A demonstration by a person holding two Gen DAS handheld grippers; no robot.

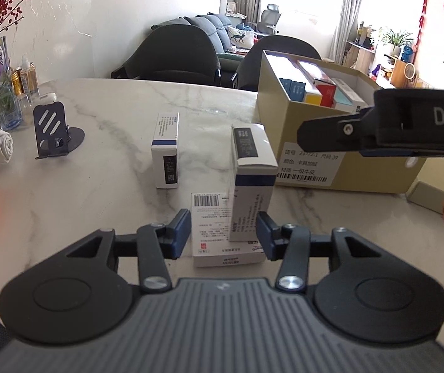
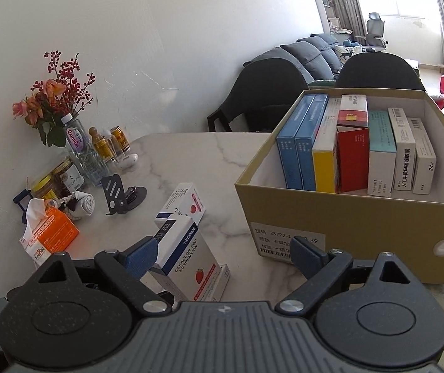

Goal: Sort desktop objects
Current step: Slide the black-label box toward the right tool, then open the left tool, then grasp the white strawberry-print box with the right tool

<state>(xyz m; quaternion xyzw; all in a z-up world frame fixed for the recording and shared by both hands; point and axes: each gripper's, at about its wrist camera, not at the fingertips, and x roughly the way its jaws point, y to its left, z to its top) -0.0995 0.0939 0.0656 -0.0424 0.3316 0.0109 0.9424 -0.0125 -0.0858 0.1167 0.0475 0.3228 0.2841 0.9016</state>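
White card is nearest: a flat white carton (image 1: 222,248) with a barcode label lies face-up on the pale marble-look tabletop (image 1: 97,202), just short of the tan cardboard box (image 1: 284,124). A white medicine carton with a blue band (image 1: 253,186) stands on end on top of it. The left gripper (image 1: 223,233) hangs over the pair with its jaws part-open; one blue pad sits close on each side, and neither seems to press on the card. I take it the upright carton is standing free there, ready for a fresh grip.

The right gripper (image 2: 225,255) hovers in front of the box's labelled wall, its jaws spread wide with nothing in them. It seems placed to take the next carton across.

From that side the upright carton (image 2: 187,261) shows a strawberry picture and blue lettering for a cefaclor suspension. A second white carton (image 1: 166,155) stands alone, further from the box's near wall.

Inside the box, blue, yellow, red, teal and white packets (image 2: 352,155) stand on edge in a row like books. There is room at both ends, so the sorting looks partly done.
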